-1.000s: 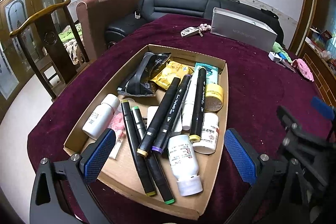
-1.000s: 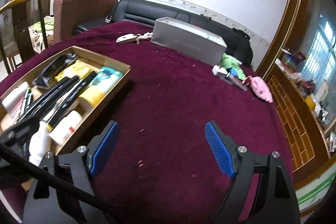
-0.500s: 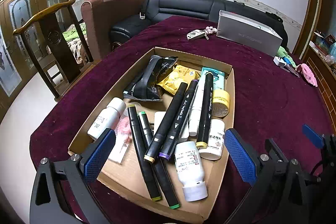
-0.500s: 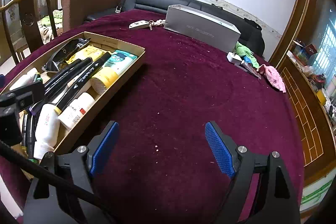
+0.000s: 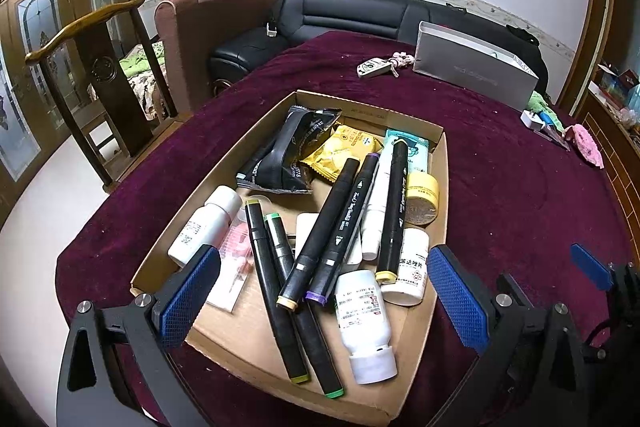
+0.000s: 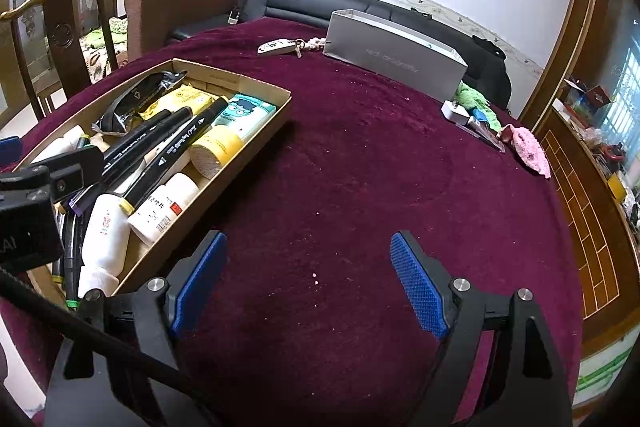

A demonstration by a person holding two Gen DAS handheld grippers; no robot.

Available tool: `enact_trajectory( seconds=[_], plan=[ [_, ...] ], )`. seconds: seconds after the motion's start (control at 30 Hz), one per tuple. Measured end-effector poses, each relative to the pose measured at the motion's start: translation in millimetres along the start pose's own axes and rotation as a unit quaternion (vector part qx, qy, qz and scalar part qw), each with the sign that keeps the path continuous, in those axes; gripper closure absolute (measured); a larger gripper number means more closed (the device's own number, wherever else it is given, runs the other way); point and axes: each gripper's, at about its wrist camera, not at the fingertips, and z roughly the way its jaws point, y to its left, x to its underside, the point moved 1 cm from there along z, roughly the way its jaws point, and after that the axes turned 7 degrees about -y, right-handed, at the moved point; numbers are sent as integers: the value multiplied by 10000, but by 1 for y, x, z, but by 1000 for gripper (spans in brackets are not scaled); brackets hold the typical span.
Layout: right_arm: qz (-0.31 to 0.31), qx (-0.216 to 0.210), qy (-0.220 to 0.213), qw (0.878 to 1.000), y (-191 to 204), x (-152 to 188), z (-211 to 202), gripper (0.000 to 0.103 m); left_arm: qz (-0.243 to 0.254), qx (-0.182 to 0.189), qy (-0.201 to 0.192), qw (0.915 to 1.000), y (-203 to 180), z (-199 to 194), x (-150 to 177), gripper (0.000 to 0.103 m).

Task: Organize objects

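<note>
shallow brown cardboard tray (image 5: 439,187): matt, raw paper edges, ahead of the left gripper (image 5: 323,291). black plastic marker pens (image 5: 320,231) between its pads: smooth, low sheen. white plastic pill bottles (image 5: 366,315): glossy, printed paper labels. black foil snack pouch (image 5: 288,151) and yellow foil sachet (image 5: 344,147), further ahead: crinkled, shiny. yellow-lidded round jar (image 5: 420,195): smooth plastic. dark maroon velvet tablecloth (image 6: 340,187) under the right gripper (image 6: 308,279): napped, matt, flecked with pale crumbs. blue gripper pads (image 6: 416,285): knurled, rubbery look; black arms matt, bright metal screws. long grey box (image 6: 394,61), far ahead: matt card. black sofa (image 6: 304,1): glossy leather look. carved wooden chair (image 5: 96,59), left: varnished.
</note>
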Motion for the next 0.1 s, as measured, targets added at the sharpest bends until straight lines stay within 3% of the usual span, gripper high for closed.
enact_trajectory(
  seconds=[0.1],
  plan=[
    [5, -4, 16, 10000, 1, 1, 0, 19, -43, -7, 0, 10000, 1, 0, -1, 2]
  ],
)
